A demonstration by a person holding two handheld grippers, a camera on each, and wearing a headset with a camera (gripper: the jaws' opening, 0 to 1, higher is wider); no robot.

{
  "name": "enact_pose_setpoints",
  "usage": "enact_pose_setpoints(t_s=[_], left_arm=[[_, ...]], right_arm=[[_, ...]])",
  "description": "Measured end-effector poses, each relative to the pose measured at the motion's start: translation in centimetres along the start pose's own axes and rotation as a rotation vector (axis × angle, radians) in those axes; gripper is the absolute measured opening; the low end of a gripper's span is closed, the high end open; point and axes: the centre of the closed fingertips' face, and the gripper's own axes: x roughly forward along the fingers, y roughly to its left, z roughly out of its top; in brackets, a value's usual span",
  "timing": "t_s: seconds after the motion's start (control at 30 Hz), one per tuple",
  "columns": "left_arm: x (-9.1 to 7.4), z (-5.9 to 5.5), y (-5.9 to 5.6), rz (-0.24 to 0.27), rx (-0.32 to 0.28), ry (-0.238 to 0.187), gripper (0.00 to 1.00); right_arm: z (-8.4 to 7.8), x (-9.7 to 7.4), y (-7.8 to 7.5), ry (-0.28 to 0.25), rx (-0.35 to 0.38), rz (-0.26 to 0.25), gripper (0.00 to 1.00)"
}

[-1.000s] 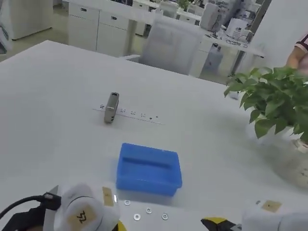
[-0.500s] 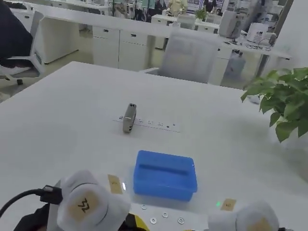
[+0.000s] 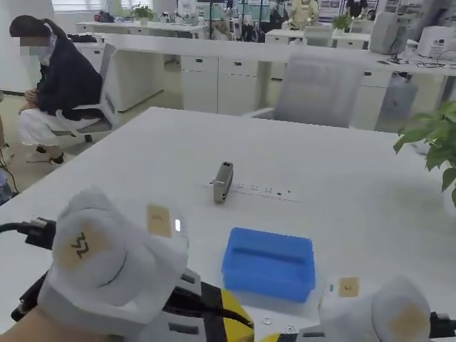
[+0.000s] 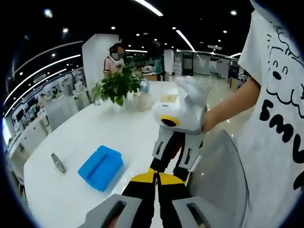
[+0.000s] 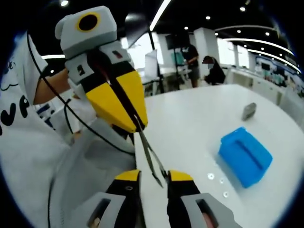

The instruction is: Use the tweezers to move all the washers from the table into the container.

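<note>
The blue container [image 3: 267,263] [image 4: 99,166] [image 5: 244,156] sits on the white table [image 3: 142,164]. Small washers [image 3: 267,321] [image 4: 124,173] [image 5: 210,176] lie just in front of it. My left gripper [image 3: 228,317] [image 5: 135,124] is shut on thin metal tweezers [image 5: 148,154], whose tip reaches down between the jaws of my right gripper [image 5: 154,183] [image 4: 175,159]. The right jaws stand slightly apart around that tip. Both grippers hover near the table's front edge, facing each other.
A grey device [image 3: 223,181] lies on a power strip mid-table. A potted plant [image 3: 434,135] stands at the right, with yellow tags [image 3: 158,219] near the container. A grey chair [image 3: 320,85] is behind the table, and a person [image 3: 60,85] sits at far left.
The head camera has tilted up and shifted. My left gripper has risen further into the head view, its yellow jaws now pointing toward the right gripper.
</note>
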Motion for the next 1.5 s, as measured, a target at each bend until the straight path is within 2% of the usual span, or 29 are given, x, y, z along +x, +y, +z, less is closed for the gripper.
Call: enact_pose_setpoints(t_s=[0.13, 0.17, 0.2, 0.3, 0.33, 0.37, 0.43, 0.5, 0.53, 0.6, 0.63, 0.77, 1.0, 1.07, 1.2, 1.3, 1.4, 1.43, 1.5], left_arm=[[-0.3, 0.9, -1.0, -0.004, 0.006, -0.023, 0.00], [-0.3, 1.3, -1.2, 0.002, 0.012, -0.045, 0.00], [-0.4, 1.2, -1.3, 0.002, 0.013, -0.049, 0.00], [-0.3, 1.4, -1.1, 0.004, -0.013, -0.098, 0.00], [-0.3, 1.3, -1.0, 0.005, -0.013, -0.108, 0.00], [-0.2, 1.2, -1.1, 0.000, -0.014, -0.110, 0.00], [0.2, 0.5, -1.2, -0.027, -0.032, -0.098, 0.00], [0.5, -0.4, -1.4, -0.066, -0.053, -0.082, 0.06], [0.6, -0.8, -1.2, -0.068, -0.061, -0.075, 0.09], [0.5, -0.9, -1.2, -0.079, -0.056, -0.091, 0.05], [0.3, -0.8, -1.0, -0.079, -0.056, -0.112, 0.03], [-0.6, -1.2, -0.4, -0.107, -0.047, -0.111, 0.01], [-1.8, -2.1, 0.6, -0.139, -0.043, -0.125, 0.00], [-2.0, -2.3, 1.0, -0.147, -0.053, -0.126, 0.00], [-2.0, -2.5, 1.8, -0.144, -0.035, -0.133, 0.00], [-1.6, -2.6, 2.3, -0.149, -0.016, -0.141, 0.00], [-1.1, -2.7, 2.7, -0.152, -0.018, -0.130, 0.00], [-0.9, -2.7, 3.0, -0.147, -0.019, -0.135, 0.00], [-0.3, -2.7, 3.7, -0.130, -0.030, -0.135, 0.00]], right_arm=[[0.9, -0.9, 0.4, -0.035, -0.031, -0.007, 0.09], [0.9, -1.0, 0.5, -0.034, -0.034, -0.008, 0.09], [0.9, -1.2, 0.6, -0.033, -0.044, -0.005, 0.08], [0.8, -1.2, 1.1, -0.026, -0.062, 0.003, 0.06], [0.8, -1.2, 1.2, -0.018, -0.076, 0.000, 0.06], [0.8, -1.2, 1.1, -0.009, -0.123, -0.013, 0.05], [1.1, -1.2, 1.1, -0.001, -0.164, -0.035, 0.05], [1.5, -1.2, 1.2, -0.007, -0.158, -0.034, 0.04], [1.7, -1.1, 1.2, -0.007, -0.158, -0.034, 0.04], [2.0, -0.8, 1.2, 0.009, -0.170, -0.047, 0.04], [2.1, -0.6, 1.1, 0.018, -0.183, -0.062, 0.04], [2.5, 0.1, 1.4, 0.024, -0.161, -0.087, 0.04], [3.6, 1.2, 1.3, 0.033, -0.130, -0.161, 0.04], [3.7, 1.4, 1.0, 0.034, -0.112, -0.188, 0.04], [3.9, 1.6, 0.3, 0.024, -0.070, -0.248, 0.04], [3.8, 1.5, -0.6, -0.011, -0.012, -0.300, 0.05], [3.2, 1.1, -1.2, -0.025, 0.002, -0.330, 0.14], [2.9, 0.9, -1.4, -0.025, 0.011, -0.340, 0.20], [2.2, 0.5, -1.7, -0.026, 0.025, -0.350, 0.24]])
